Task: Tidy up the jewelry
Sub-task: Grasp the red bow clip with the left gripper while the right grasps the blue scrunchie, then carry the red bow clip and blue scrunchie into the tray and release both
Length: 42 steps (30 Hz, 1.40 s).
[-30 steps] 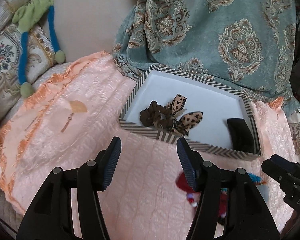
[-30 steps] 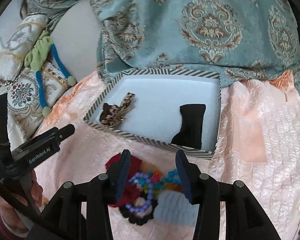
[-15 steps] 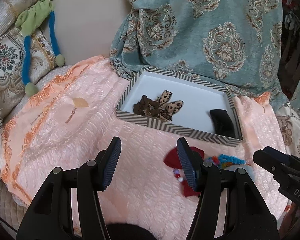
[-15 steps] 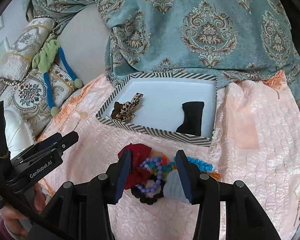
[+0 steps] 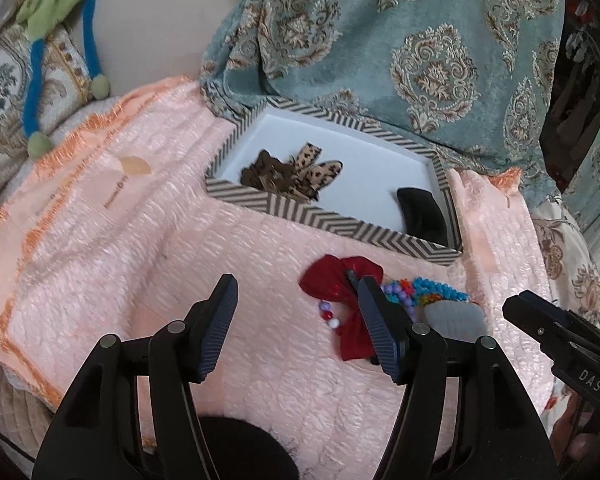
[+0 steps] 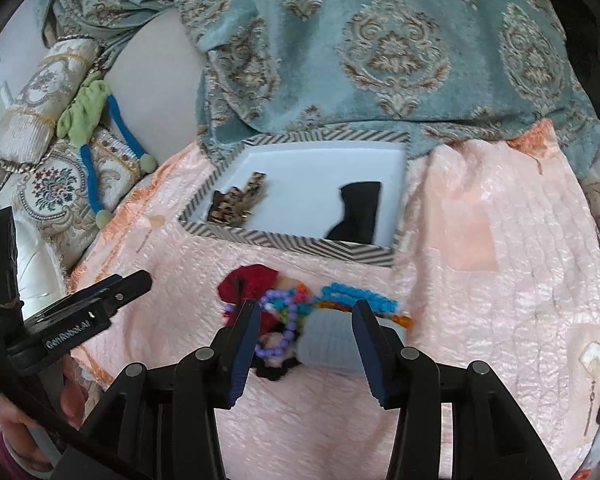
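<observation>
A striped box (image 5: 332, 224) with a white inside (image 6: 308, 240) lies on the pink quilt. It holds a leopard-print bow (image 5: 296, 172) (image 6: 236, 204) and a black bow (image 5: 422, 212) (image 6: 358, 212). In front of the box lies a pile: a red bow (image 5: 340, 280) (image 6: 248, 284), blue beads (image 5: 440, 292) (image 6: 356, 294), purple beads (image 6: 278, 340) and a pale grey-blue piece (image 5: 456, 318) (image 6: 332, 340). My left gripper (image 5: 296, 312) is open and empty, left of the pile. My right gripper (image 6: 304, 332) is open over the pile, its jaws either side of the grey-blue piece.
A teal patterned cloth (image 5: 400, 52) hangs behind the box. Embroidered cushions (image 6: 52, 184) and a green-and-blue cord toy (image 5: 60, 40) lie at the left. The pink quilt (image 5: 120, 220) has an orange fringe edge (image 5: 4, 272) at the left.
Both grippers have drawn back from the box toward me, so the pile shows more fully. Both stay open.
</observation>
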Each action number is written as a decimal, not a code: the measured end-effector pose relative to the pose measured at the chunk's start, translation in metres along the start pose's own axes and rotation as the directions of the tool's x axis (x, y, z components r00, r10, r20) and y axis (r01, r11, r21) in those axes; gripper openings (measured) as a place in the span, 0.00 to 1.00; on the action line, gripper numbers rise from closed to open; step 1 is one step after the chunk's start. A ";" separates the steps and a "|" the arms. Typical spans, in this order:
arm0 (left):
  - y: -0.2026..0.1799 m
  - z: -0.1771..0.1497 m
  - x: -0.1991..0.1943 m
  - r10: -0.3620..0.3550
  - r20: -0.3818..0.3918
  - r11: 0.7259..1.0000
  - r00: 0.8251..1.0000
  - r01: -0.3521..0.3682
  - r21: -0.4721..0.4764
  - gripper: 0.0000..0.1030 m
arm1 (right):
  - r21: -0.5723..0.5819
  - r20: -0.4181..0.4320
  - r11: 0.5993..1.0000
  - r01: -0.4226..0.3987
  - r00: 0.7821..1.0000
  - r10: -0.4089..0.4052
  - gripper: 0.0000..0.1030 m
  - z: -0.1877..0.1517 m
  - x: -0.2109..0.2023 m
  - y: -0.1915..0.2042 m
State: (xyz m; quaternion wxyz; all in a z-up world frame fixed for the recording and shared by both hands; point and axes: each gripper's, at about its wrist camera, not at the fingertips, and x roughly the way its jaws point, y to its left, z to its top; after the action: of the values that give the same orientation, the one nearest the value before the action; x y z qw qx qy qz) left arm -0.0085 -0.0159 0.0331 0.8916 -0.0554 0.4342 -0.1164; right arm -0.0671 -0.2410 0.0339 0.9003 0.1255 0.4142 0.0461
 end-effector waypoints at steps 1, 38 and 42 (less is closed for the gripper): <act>-0.001 0.000 0.002 -0.004 -0.007 1.000 1.000 0.004 -0.005 0.61 | 0.014 -0.004 1.000 0.008 1.000 -0.008 0.44 -0.002 0.000 -0.006; -0.031 -0.006 0.088 -0.112 -0.177 0.992 0.978 0.101 -0.070 0.16 | 0.110 -0.080 0.991 -0.077 0.993 0.086 0.18 -0.023 0.040 -0.047; -0.027 0.000 0.067 -0.130 -0.141 0.990 0.981 0.123 -0.062 0.16 | 0.093 -0.040 0.992 -0.089 0.995 0.093 0.18 -0.018 0.023 -0.042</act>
State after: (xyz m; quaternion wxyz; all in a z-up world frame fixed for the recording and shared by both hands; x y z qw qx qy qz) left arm 0.0269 -0.0595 -0.0122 0.8467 -0.0980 0.4963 -0.1650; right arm -0.0672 -0.2736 -0.0055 0.8813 0.1839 0.4296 0.0710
